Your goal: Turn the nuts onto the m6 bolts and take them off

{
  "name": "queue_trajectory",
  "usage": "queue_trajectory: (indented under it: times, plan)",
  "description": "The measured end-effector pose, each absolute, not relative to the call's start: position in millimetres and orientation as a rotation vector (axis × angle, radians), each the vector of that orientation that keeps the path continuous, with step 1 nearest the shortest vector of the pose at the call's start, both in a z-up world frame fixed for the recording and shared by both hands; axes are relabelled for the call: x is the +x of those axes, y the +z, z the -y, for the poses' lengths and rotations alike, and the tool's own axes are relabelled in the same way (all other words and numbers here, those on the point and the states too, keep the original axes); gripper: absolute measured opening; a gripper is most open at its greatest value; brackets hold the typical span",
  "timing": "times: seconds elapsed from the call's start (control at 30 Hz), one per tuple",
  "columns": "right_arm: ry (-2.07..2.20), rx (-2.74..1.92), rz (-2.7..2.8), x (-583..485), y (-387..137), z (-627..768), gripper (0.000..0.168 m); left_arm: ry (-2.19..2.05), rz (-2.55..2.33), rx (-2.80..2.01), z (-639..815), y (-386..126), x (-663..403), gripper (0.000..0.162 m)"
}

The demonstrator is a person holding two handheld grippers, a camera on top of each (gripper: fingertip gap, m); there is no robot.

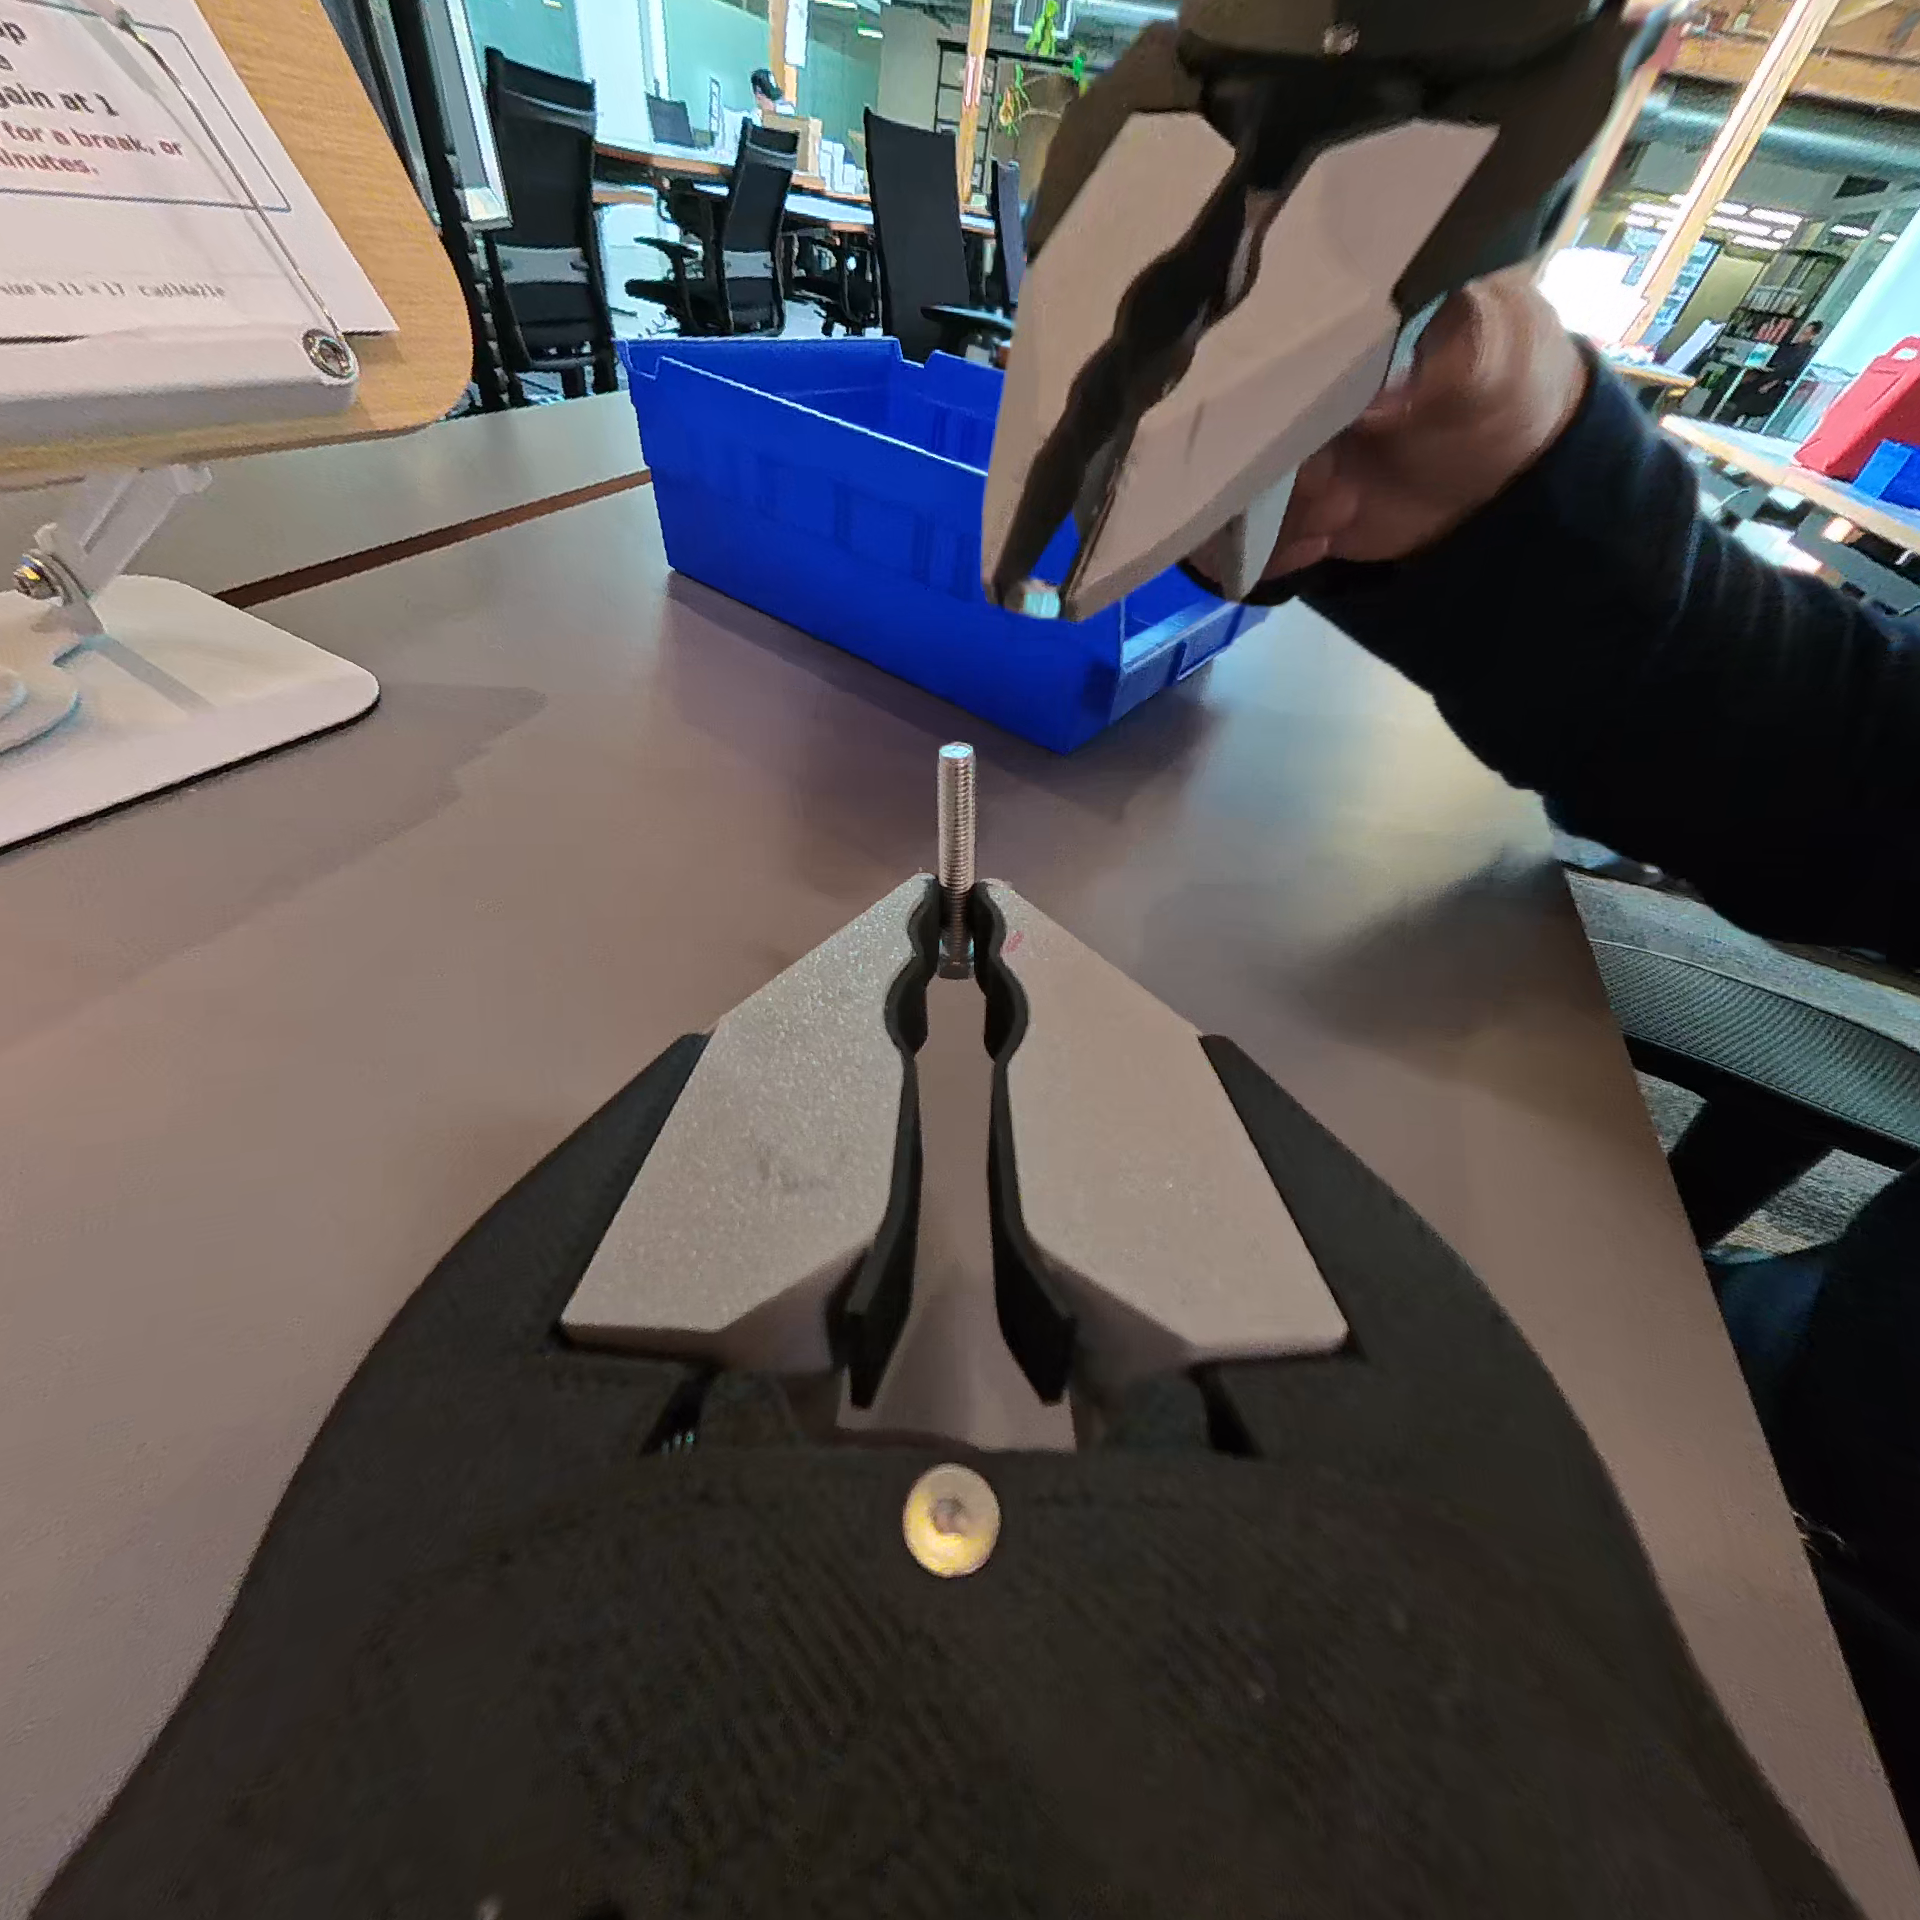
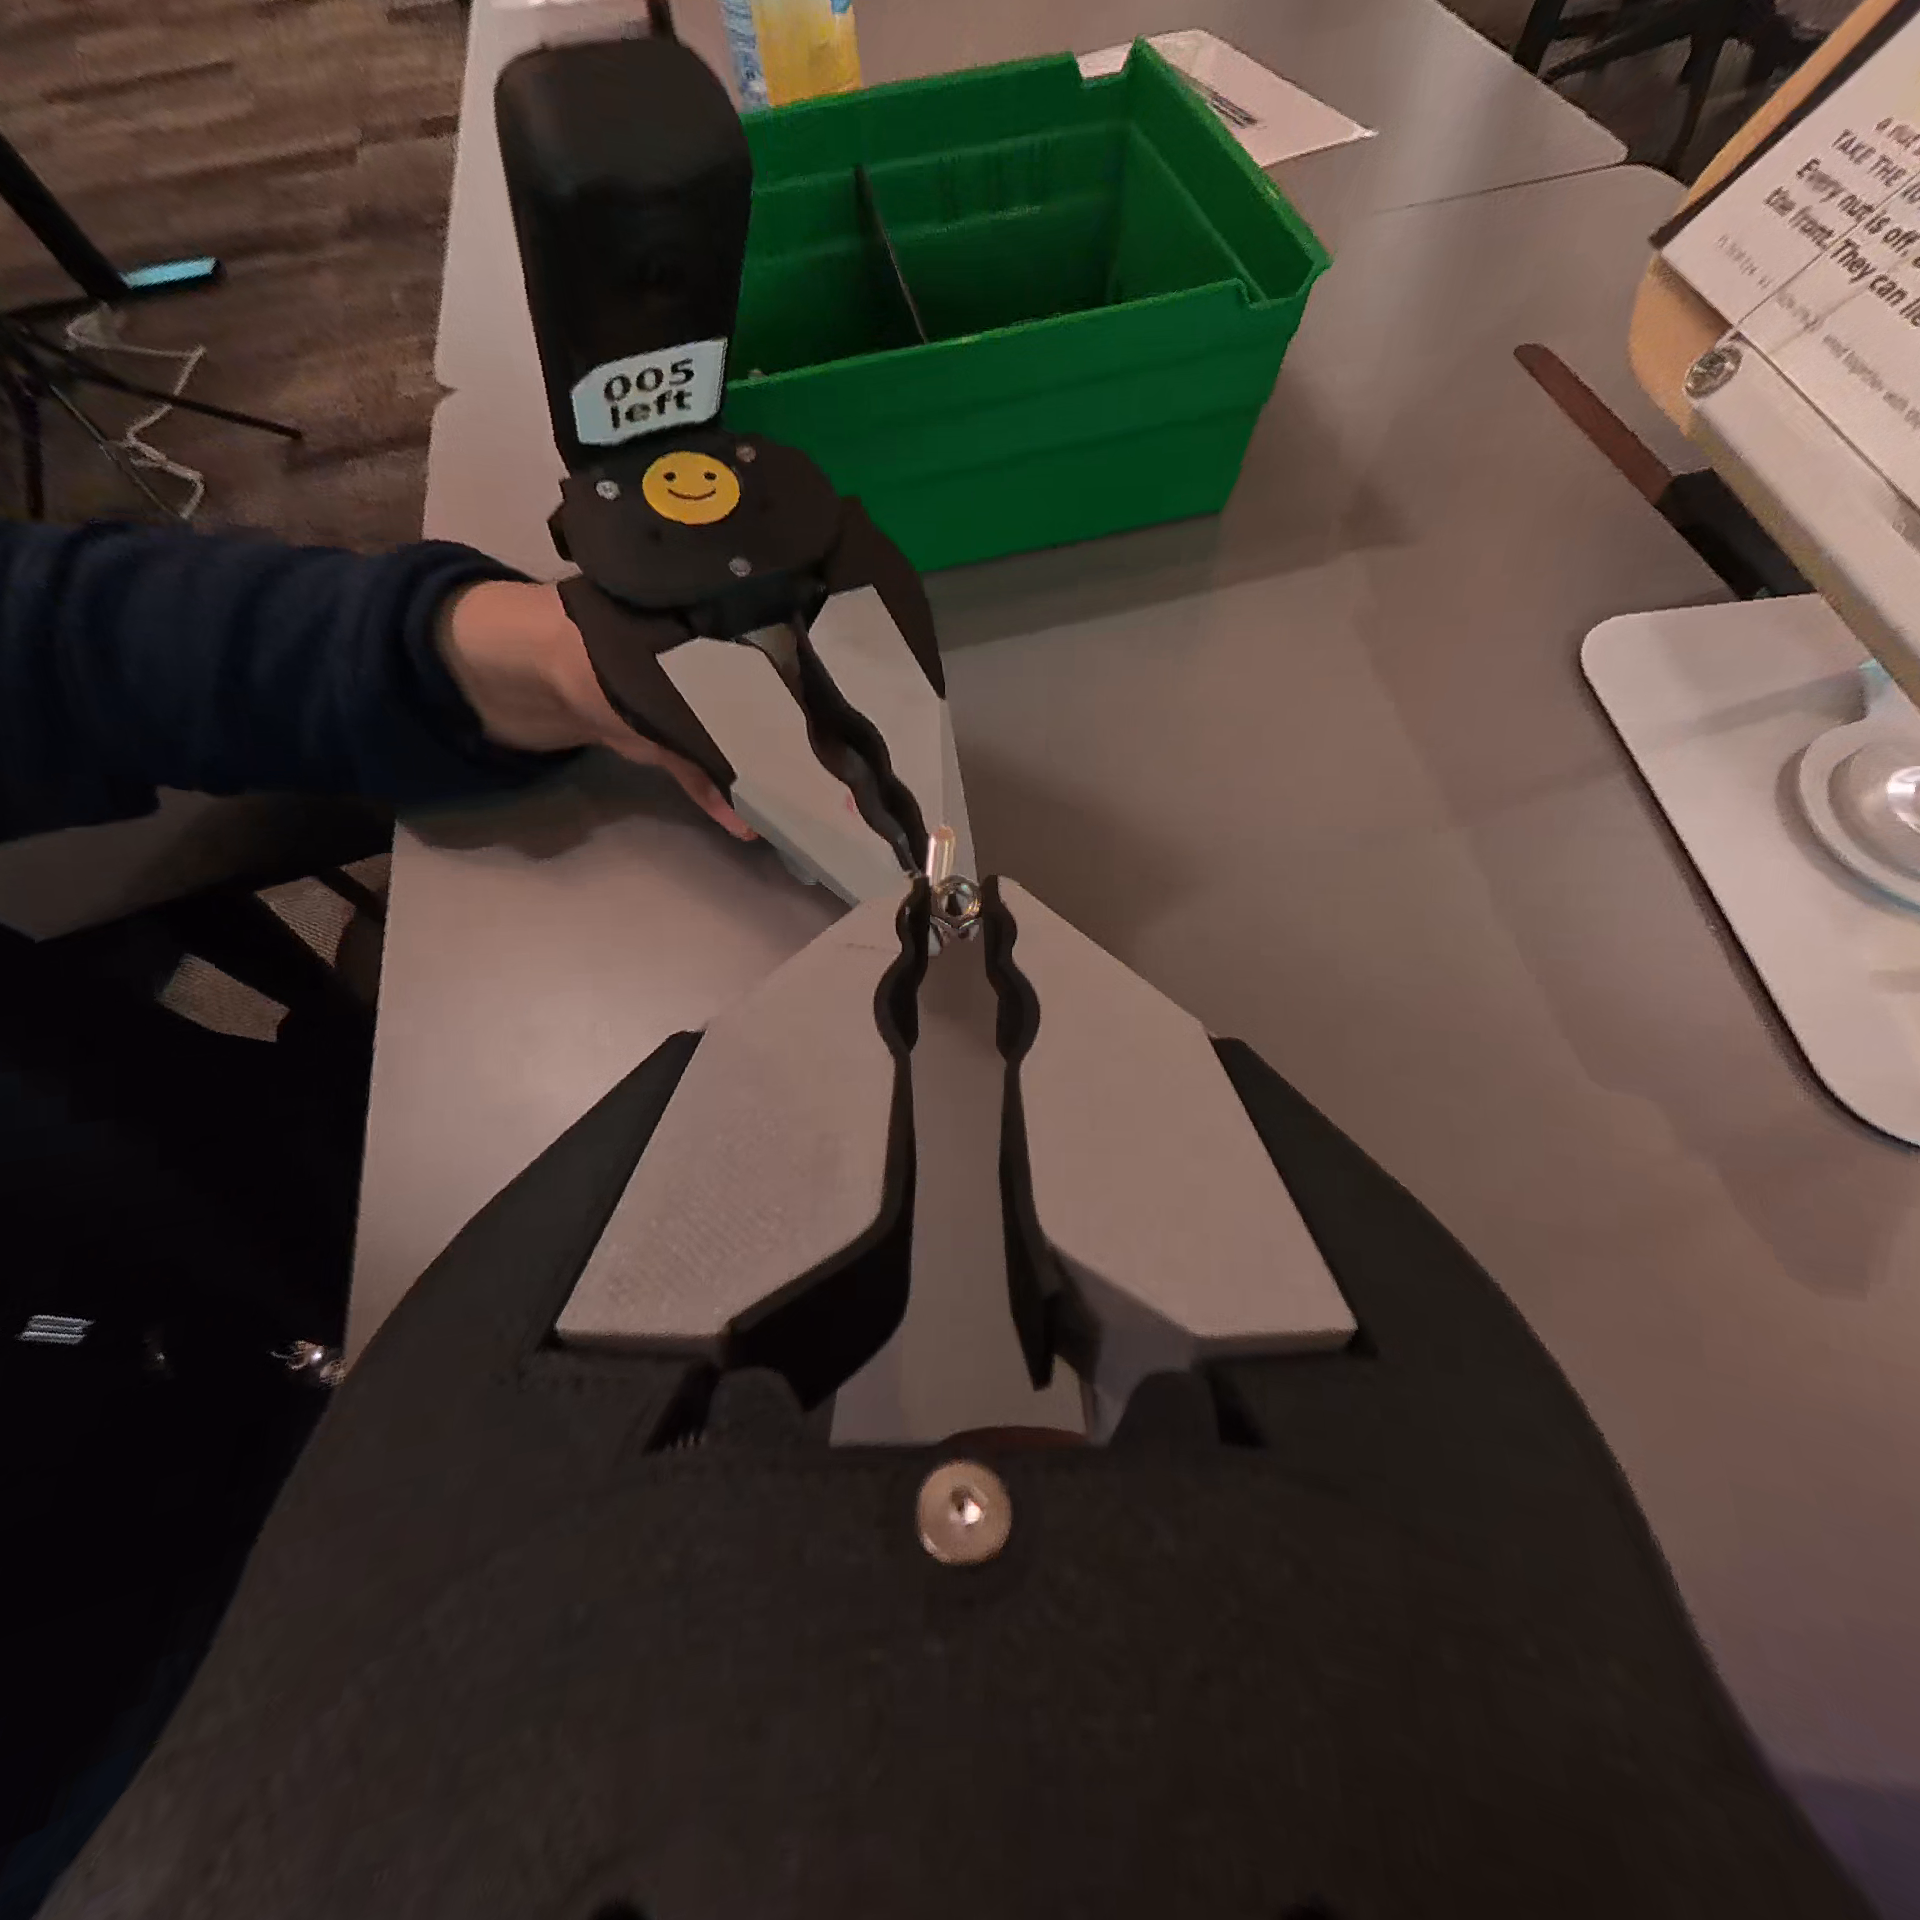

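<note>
My left gripper (image 1: 954, 902) is shut on a silver bolt (image 1: 954, 810) near its head, and the threaded shank stands upright above the fingertips. My right gripper (image 1: 1039, 605) hangs above and to the right of the bolt, pointing down, shut on a small silver nut (image 1: 1036, 601). In the right wrist view my right gripper (image 2: 954, 902) pinches the nut (image 2: 954, 920) at its tips. The left gripper (image 2: 914, 847) reaches in from the left there, holding the bolt (image 2: 940, 847), whose tip sits just above the nut in that view. The nut and bolt are apart.
A blue bin (image 1: 831, 499) stands on the grey table (image 1: 520, 831) behind the bolt. A green divided bin (image 2: 1039, 312) stands behind the left gripper. A white stand (image 1: 156, 665) holds a printed sheet (image 1: 156, 177) at the left. A person's hands and dark sleeves hold both grippers. My right fingertips sit around 5 cm from my left ones.
</note>
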State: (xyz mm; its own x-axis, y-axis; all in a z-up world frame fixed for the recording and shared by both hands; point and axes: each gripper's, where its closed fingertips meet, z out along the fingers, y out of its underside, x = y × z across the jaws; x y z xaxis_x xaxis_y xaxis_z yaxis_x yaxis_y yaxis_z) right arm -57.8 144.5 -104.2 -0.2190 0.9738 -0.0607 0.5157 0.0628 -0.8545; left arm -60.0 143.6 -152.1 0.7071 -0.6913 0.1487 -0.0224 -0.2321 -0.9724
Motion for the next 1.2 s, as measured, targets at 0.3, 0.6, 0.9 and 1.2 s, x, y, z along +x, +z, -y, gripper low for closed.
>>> queue_trajectory:
  times: [0.3,0.6,0.9,1.2]
  plan:
    - [1.007,-1.545,1.876,-71.5,-108.1,-142.1,0.007,-0.645,-0.576,-1.74,-146.9,-157.3,-58.1,0.004]
    - [0.978,-1.645,1.903,-74.1,-120.3,-142.4,0.007,-0.644,-0.558,-1.771,-148.4,-160.9,-60.0,0.004]
    - [0.953,-1.675,1.916,-78.6,-125.4,-142.2,0.007,-0.651,-0.559,-1.776,-148.1,-161.5,-60.0,0.004]
    - [0.925,-1.673,1.94,-79.7,-128.7,-139.9,0.007,-0.649,-0.562,-1.776,-147.9,-161.6,-59.9,0.004]
